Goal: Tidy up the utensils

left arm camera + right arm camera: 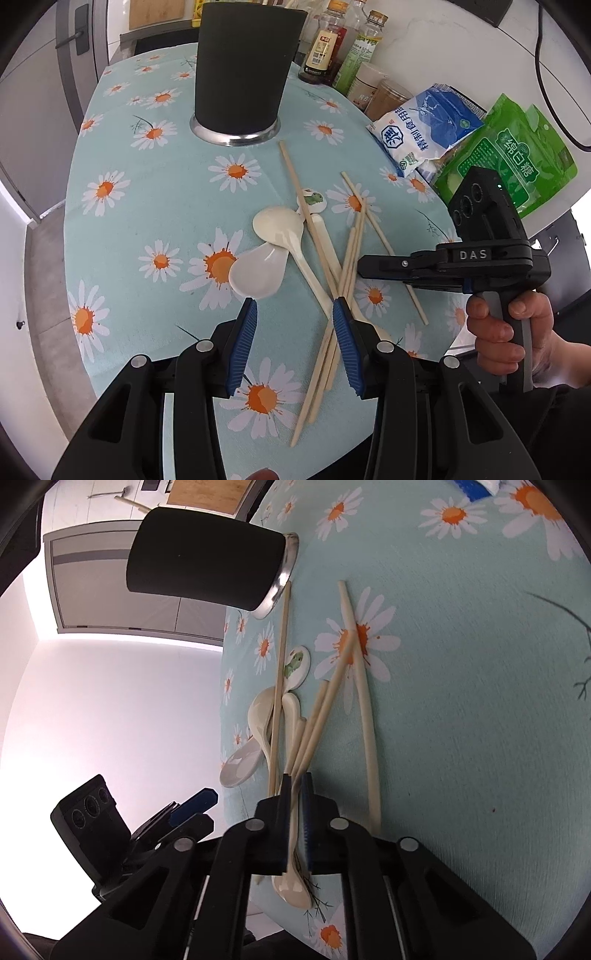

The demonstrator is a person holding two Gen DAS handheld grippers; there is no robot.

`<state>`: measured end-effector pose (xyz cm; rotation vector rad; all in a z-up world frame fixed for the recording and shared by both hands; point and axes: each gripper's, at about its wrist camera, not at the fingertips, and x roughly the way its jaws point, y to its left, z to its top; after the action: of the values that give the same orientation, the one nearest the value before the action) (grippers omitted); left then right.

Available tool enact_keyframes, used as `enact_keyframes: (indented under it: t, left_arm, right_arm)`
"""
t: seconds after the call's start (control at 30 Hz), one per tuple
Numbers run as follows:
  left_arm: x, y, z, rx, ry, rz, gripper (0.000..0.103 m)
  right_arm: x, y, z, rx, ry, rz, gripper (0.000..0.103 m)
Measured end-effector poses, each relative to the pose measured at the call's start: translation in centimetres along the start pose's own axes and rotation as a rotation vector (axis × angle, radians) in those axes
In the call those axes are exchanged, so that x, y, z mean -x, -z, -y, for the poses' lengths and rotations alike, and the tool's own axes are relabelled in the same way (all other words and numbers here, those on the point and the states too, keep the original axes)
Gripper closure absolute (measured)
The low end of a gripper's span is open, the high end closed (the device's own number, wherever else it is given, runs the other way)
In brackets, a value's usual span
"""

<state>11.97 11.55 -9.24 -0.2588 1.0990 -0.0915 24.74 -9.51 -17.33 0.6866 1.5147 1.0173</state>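
Low in the left wrist frame, the left hand-held gripper [294,308] hangs spread above chopsticks [347,258] and spoons [280,229] mid-frame on the daisy-print surface [122,221], black holder [245,70] at top. Bottom centre of the right wrist frame, the right hand-held gripper [295,779] pinches a cream spoon [294,849].

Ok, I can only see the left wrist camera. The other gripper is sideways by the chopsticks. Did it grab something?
Observer: Yes. In the right wrist view the right gripper is shut on the handle of a cream spoon.
Operator: Where's the round part of that spoon?
Observer: On the camera side of the fingers, facing up, over the tablecloth.
Operator: Did it catch chopsticks too?
Observer: One long chopstick lies outside the grip, beside it. The crossed bundle ends right at the fingertips; I cannot tell whether any is pinched.
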Motion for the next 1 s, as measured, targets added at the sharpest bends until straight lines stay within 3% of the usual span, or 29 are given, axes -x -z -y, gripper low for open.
enact_keyframes:
  t: [0.4, 0.73, 1.0]
  left_arm:
    - [0.0, 0.2, -0.4, 0.012, 0.0, -0.004, 0.062]
    - [-0.2, 0.3, -0.5, 0.016, 0.002, -0.012, 0.062]
    - [-0.2, 0.3, -0.4, 0.015, 0.002, -0.013, 0.062]
  right_arm:
    - [-0.3, -0.9, 0.9, -0.046, -0.036, -0.014, 0.1]
    - [-1.4, -1.2, -0.2, -0.03, -0.059, -0.029, 0.086]
    - [-2.3, -1.1, -1.6, 0.017, -0.014, -0.04, 0.083]
